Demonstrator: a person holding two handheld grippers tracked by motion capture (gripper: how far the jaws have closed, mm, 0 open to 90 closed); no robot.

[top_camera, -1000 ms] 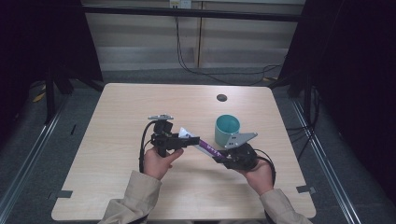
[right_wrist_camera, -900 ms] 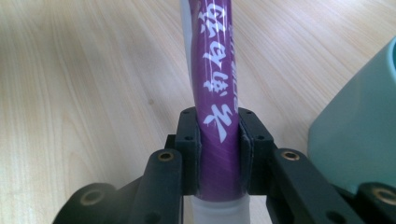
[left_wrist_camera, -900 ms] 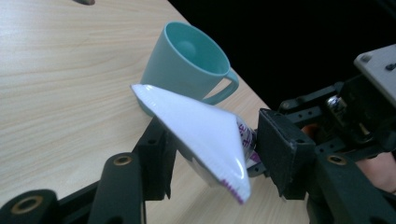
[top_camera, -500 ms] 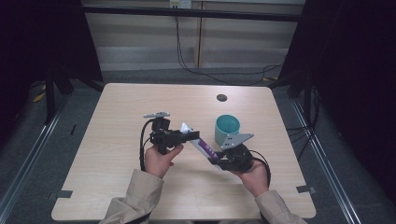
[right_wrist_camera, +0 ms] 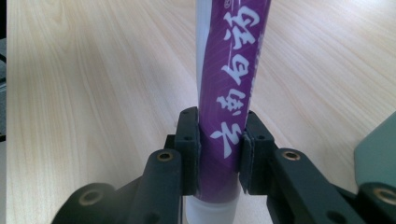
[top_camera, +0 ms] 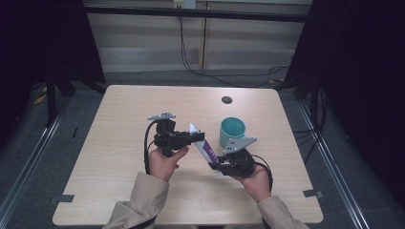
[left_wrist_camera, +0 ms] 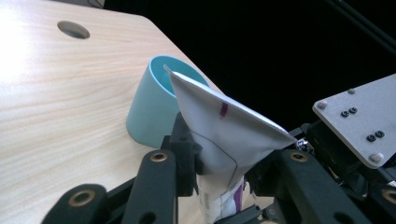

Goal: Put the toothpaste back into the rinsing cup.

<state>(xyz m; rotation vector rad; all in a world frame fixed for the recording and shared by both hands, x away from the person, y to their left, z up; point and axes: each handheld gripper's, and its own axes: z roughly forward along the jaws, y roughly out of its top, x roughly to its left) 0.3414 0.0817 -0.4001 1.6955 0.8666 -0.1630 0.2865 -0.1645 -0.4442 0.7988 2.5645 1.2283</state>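
Observation:
A purple and white toothpaste tube (top_camera: 204,147) hangs slanted over the table (top_camera: 119,138) between both hands. My right gripper (top_camera: 216,167) is shut on its lower end just above the white cap; the right gripper view shows the pads (right_wrist_camera: 189,149) pressing the purple tube (right_wrist_camera: 233,84). My left gripper (top_camera: 197,138) has just been closing on the upper end. In the left gripper view its jaws clamp the tube (left_wrist_camera: 224,135) below the flat white crimp. A teal cup (top_camera: 232,131) stands upright just behind the tube.
A round cable hole (top_camera: 227,100) lies in the table behind the cup. In the left gripper view the cup (left_wrist_camera: 149,112) is just beyond the jaws and the right gripper's grey plate (left_wrist_camera: 359,121) is at the right. Dark floor and rails surround the table.
The left gripper's jaws have closed onto the tube's crimped end. Both hands have stayed almost in place, and the tube keeps its slant.

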